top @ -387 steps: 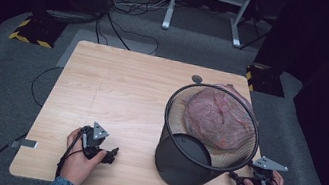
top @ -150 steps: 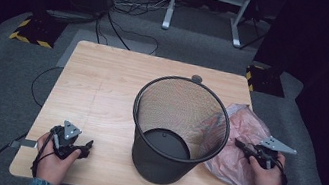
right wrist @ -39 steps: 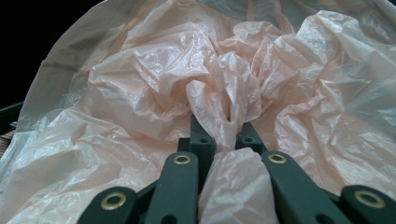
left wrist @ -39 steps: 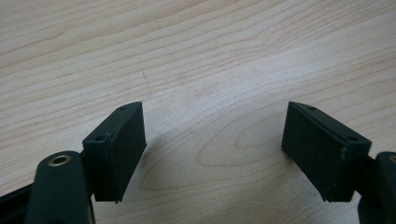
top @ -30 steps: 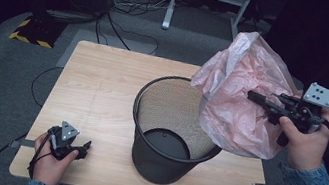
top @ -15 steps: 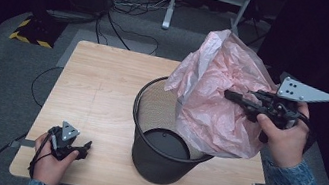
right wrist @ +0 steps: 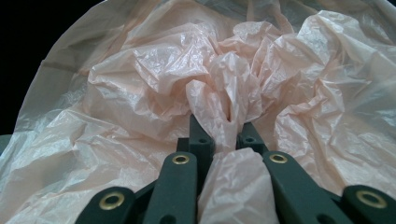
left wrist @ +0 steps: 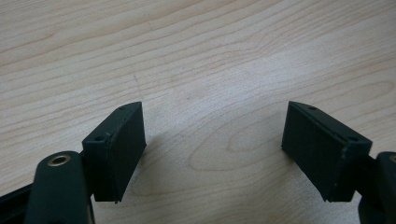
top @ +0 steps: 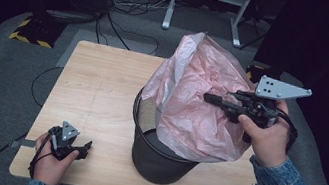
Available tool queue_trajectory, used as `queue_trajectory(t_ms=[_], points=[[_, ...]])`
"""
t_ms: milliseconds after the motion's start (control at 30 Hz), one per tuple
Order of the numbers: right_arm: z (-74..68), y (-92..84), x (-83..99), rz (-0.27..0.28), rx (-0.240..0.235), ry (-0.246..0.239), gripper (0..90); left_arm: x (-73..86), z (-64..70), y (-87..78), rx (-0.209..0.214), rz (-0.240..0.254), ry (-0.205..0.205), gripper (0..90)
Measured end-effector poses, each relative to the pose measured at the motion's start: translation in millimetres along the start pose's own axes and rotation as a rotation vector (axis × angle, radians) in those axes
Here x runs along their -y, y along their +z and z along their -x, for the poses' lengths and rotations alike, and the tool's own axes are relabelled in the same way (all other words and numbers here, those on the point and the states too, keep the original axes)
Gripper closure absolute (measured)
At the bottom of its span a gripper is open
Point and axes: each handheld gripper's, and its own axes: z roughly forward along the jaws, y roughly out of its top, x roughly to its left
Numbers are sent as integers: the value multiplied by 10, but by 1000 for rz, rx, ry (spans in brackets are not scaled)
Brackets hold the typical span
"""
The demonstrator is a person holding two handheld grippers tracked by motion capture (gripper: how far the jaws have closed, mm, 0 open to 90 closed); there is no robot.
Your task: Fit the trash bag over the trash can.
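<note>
The right tool (top: 212, 99) pinches the pink bag (top: 196, 103) above the bin (top: 156, 162).

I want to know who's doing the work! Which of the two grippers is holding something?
The right gripper, raised over the bin: its jaws pinch the pink bag. The left gripper rests on the table, jaws open and empty.

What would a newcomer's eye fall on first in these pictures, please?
A billowing pink plastic bag hangs over the black mesh wastebasket at the table's near right, pinched in the right gripper. At the near left corner, the left gripper rests open on the wooden table.
</note>
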Motion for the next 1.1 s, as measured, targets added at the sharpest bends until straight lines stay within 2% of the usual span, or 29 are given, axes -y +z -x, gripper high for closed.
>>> queue_trajectory(t_ms=[133,367,633,733,800,833,967,1100], points=[[-50,96,16,-5,-34,10,816,-1,0,1,2,0,1,213],[-129,254,31,-49,-74,12,810,-1,0,1,2,0,1,213],[-177,361,64,-135,-87,-2,783,-4,2,-5,5,-8,6,215],[-178,414,81,-202,-109,-6,689,-5,1,-5,5,-9,6,215],[-165,445,100,-247,-111,0,574,-6,2,-6,3,-10,8,215],[-159,451,104,-255,-109,4,556,-6,6,-4,2,-8,5,215],[-142,434,109,-233,-93,3,371,-8,7,-4,1,-8,4,216],[-139,382,81,-179,-89,6,325,-15,-6,-10,2,-6,9,216]])
